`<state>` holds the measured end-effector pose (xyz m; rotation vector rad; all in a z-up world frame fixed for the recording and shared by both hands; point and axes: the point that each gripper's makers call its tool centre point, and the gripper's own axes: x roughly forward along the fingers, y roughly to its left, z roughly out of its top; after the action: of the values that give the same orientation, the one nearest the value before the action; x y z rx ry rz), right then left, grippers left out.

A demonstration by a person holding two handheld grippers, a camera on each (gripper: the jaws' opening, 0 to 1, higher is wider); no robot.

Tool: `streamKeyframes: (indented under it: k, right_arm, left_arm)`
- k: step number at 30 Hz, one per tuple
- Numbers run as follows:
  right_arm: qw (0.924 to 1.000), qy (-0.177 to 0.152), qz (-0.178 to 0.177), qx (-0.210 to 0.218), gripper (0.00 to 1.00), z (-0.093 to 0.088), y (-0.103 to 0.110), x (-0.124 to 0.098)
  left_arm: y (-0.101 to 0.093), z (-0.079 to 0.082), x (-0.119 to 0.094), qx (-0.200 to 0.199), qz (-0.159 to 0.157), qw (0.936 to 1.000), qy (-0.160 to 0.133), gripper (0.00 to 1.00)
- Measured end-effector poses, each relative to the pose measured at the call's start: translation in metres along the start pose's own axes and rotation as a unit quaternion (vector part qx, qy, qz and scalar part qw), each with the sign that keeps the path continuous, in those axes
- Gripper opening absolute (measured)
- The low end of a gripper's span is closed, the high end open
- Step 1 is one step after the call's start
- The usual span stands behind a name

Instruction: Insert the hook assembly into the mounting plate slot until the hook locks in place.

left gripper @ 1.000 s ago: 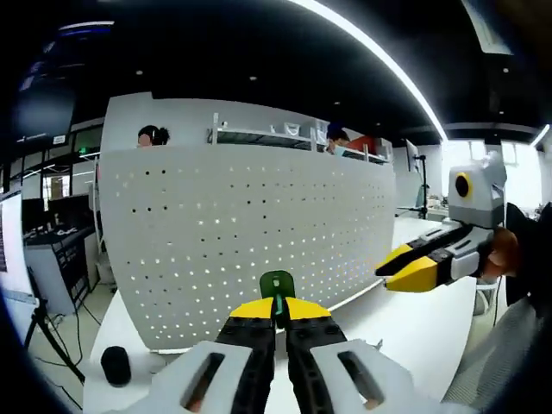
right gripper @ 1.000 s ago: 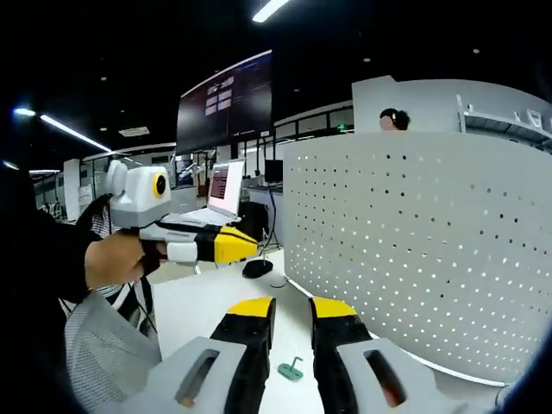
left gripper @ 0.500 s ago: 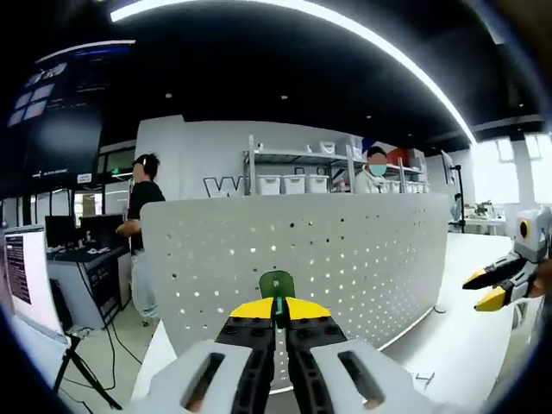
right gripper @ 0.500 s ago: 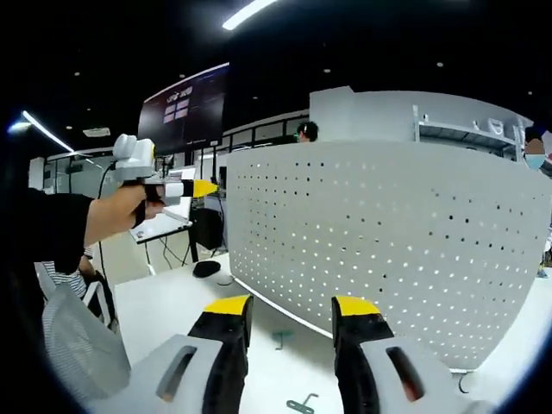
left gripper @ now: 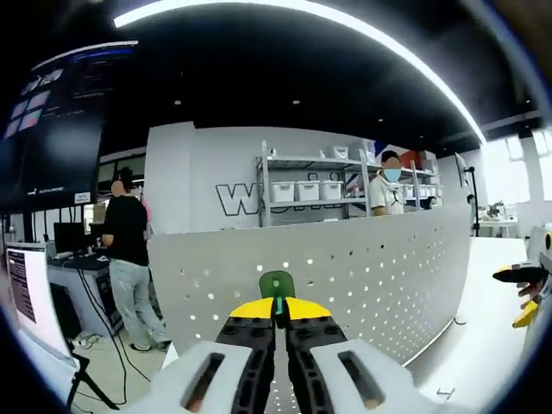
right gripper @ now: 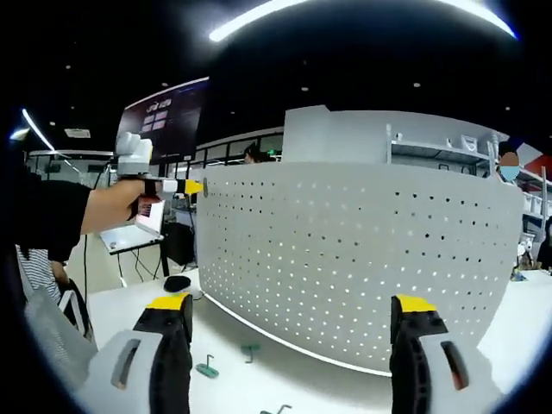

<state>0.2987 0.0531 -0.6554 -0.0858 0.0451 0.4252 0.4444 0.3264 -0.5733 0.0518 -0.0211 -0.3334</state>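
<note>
Your left gripper (left gripper: 275, 321) is pinched tight on the green hook (left gripper: 277, 285), whose rounded tab pokes out past the jaw tips just in front of the pegboard (left gripper: 362, 276), while your right gripper (right gripper: 291, 312) stands wide with nothing between its jaws. The hook looks small, light and stiff, and likely to twist in a tip grip, so hold it by the flat tab and keep the prongs free for the holes. The right gripper view adds spare hooks (right gripper: 207, 368) lying on the table (right gripper: 285, 379) at the board's foot, and your left gripper up at the board's far edge.
</note>
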Motion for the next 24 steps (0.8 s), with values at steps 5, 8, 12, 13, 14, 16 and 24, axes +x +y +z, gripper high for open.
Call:
streamKeyframes:
  k: [5, 8, 12, 13, 14, 16, 24]
  right_arm:
    - [0.9999, 0.002, 0.007, -0.013, 1.00, 0.000, 0.003, -0.002]
    - [0.9998, 0.000, 0.007, -0.020, 1.00, 0.000, 0.004, -0.002]
    - [0.9997, 0.001, 0.012, -0.019, 1.00, -0.002, 0.006, -0.001]
    - [0.9997, 0.001, 0.013, -0.019, 1.00, -0.002, 0.007, -0.001]
    - [0.9997, 0.000, 0.014, -0.020, 1.00, -0.002, 0.007, -0.001]
    - [0.9997, 0.002, 0.015, -0.018, 1.00, -0.003, 0.008, -0.001]
    - [0.9997, 0.006, 0.019, -0.015, 0.98, -0.006, 0.009, 0.000]
  left_arm:
    - [0.006, 0.000, 0.011, 0.010, 0.011, 0.9999, 0.004, 0.03]
    - [0.010, 0.000, 0.017, 0.028, 0.022, 0.9994, 0.008, 0.03]
    - [0.009, 0.001, 0.024, 0.043, 0.026, 0.9987, 0.010, 0.03]
    - [0.009, 0.001, 0.026, 0.046, 0.027, 0.9985, 0.011, 0.03]
    - [0.010, 0.000, 0.027, 0.052, 0.031, 0.9981, 0.014, 0.03]
    - [0.011, 0.000, 0.029, 0.052, 0.033, 0.9980, 0.014, 0.03]
    - [0.014, -0.004, 0.033, 0.064, 0.036, 0.9970, 0.023, 0.03]
